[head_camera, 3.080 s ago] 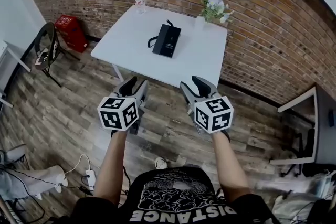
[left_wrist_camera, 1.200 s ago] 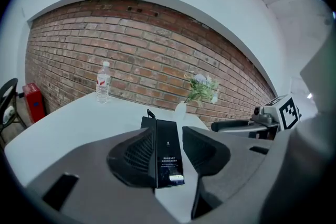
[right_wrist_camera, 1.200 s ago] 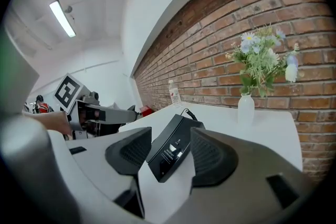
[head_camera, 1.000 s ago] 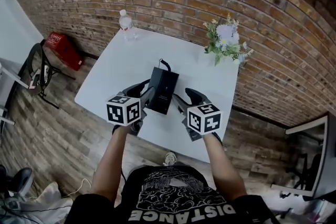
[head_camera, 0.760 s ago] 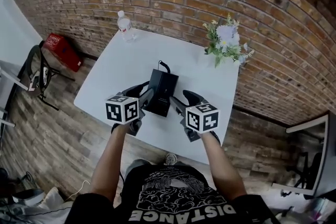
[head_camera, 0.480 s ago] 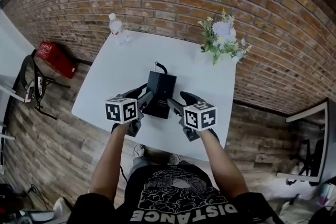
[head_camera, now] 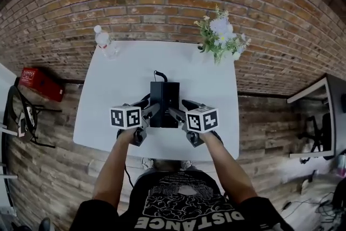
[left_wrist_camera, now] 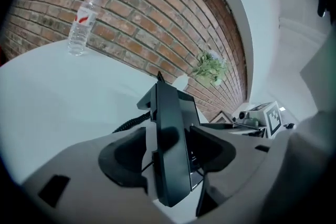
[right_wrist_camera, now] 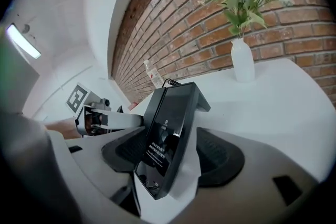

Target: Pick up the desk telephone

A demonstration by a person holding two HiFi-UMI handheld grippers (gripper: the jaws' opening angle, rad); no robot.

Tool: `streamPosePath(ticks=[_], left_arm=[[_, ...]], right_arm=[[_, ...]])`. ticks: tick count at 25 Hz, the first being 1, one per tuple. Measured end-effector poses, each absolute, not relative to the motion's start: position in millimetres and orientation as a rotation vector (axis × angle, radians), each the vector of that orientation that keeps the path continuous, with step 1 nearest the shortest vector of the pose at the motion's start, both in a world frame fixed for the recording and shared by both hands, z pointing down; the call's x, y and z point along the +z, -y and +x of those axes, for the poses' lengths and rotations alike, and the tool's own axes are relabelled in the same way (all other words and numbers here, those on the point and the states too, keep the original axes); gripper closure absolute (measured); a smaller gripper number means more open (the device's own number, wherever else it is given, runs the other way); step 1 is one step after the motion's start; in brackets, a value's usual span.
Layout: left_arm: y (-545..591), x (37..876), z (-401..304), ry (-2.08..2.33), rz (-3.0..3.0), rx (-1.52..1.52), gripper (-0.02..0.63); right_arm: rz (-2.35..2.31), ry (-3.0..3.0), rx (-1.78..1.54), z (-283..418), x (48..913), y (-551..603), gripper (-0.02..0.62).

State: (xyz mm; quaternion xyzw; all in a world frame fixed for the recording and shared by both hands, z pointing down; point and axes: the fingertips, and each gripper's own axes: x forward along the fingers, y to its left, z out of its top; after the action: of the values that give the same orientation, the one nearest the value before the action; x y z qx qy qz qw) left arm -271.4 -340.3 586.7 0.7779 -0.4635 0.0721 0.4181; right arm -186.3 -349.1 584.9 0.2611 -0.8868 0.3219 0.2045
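Note:
The black desk telephone (head_camera: 165,104) lies flat on the white table (head_camera: 119,78), its cable at the far end. My left gripper (head_camera: 148,106) is at its near left corner and my right gripper (head_camera: 181,108) at its near right corner. In the left gripper view the telephone's (left_wrist_camera: 169,139) handset edge stands between the opening jaws of the left gripper (left_wrist_camera: 168,152), with gaps to both pads. In the right gripper view the telephone's (right_wrist_camera: 170,128) other edge sits between the opening jaws of the right gripper (right_wrist_camera: 176,157), pads apart from it.
A water bottle (head_camera: 102,39) stands at the table's far left corner and a white vase of flowers (head_camera: 219,35) at the far right, both by the brick wall. A red box (head_camera: 40,84) and a chair (head_camera: 21,116) are on the floor to the left, another desk (head_camera: 319,116) to the right.
The person has walked up to the table. Both grippers have come down onto the telephone's near end, and their jaws have spread wider around its two edges.

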Motion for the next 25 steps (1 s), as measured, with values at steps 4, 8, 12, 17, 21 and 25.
streamPosePath(ticks=[4,8,12,17,21,25], left_arm=[[344,596,-267,1.07,1.963,0.183,0.36],[347,605,-263,0.999,1.966,0.202,0.36],[349,609,-259,0.921,1.957,0.193,0.36],[351,608,-256,0.849,1.957,0.202,0.366],[351,607,-250,0.801,1.947,0.186,0.402],[351,606,-250,0.806,1.943,0.175,0.405]], right_arm=[[0.768,2.432,0.941,-192,597,350,0.318],[0.802,2.398,0.967,-200,608,349,0.318],[0.846,2.387,1.036,-202,612,349,0.318],[0.846,2.387,1.083,-203,613,348,0.319],[0.855,2.404,1.119,-204,613,348,0.322],[0.863,2.417,1.141,-204,613,348,0.324]])
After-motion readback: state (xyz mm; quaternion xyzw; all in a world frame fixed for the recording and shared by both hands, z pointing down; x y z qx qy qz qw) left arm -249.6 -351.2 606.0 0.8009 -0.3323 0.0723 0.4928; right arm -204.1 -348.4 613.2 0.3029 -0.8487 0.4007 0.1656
